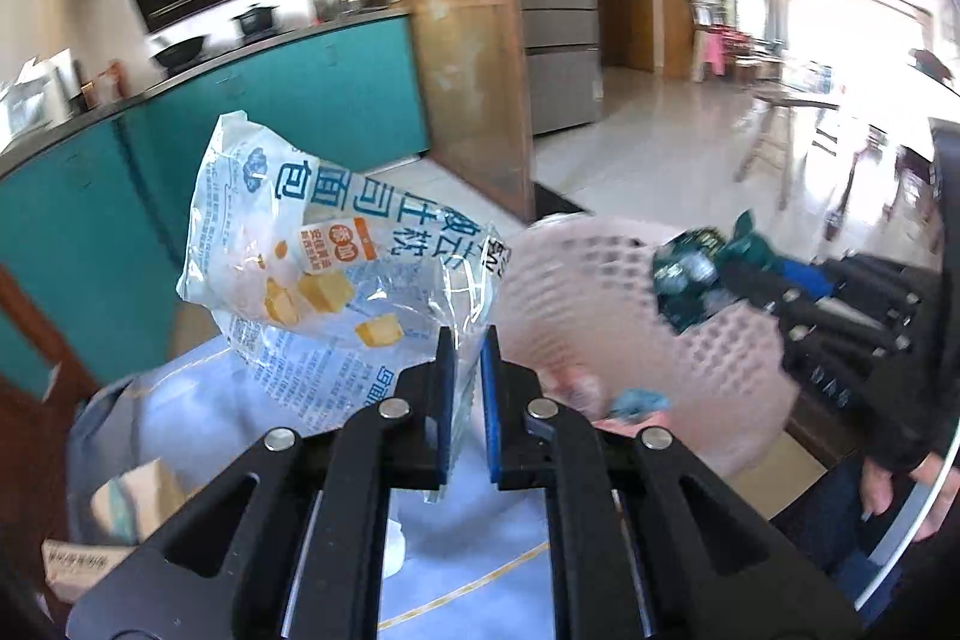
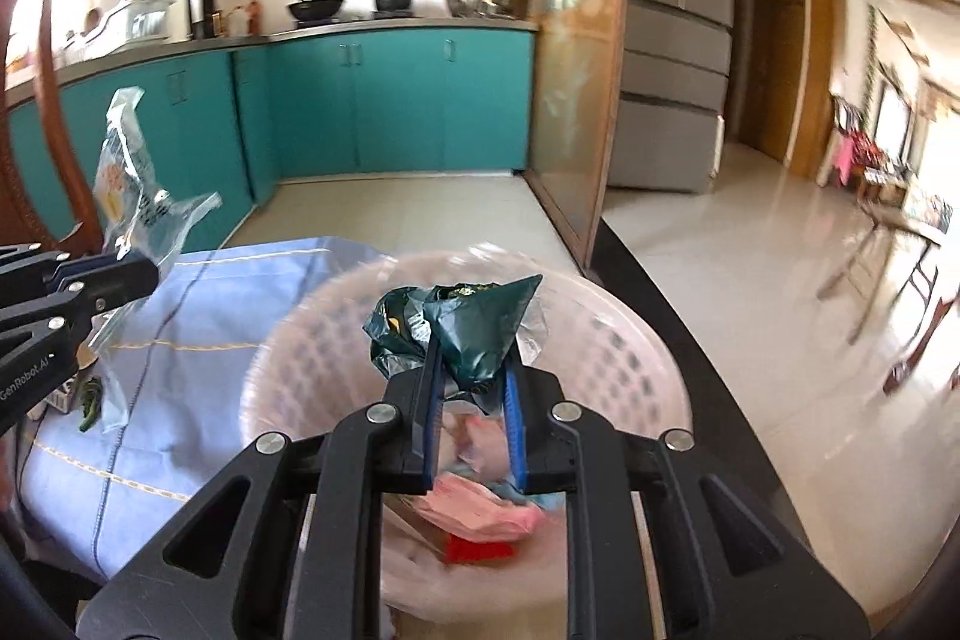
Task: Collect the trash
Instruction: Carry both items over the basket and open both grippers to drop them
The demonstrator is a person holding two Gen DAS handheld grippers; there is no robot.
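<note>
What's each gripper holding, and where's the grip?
Left gripper pinches the clear bread bag at its open, crumpled end. Right gripper clamps the dark green wrapper by its lower bunched part.

The clear, glossy plastic bread bag (image 1: pixel 336 244) crinkles; the dark green foil-like wrapper (image 2: pixel 474 334) shines. The pale pink lattice plastic basket (image 2: pixel 636 340) looks smooth, the light blue cloth tablecloth (image 2: pixel 198 316) matt and creased.

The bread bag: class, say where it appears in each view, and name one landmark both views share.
Left wrist: bread bag at centre left, pinched in the left claw.
Right wrist: bread bag at far left, above the left claw.
Shared landmark: pink basket.
</note>
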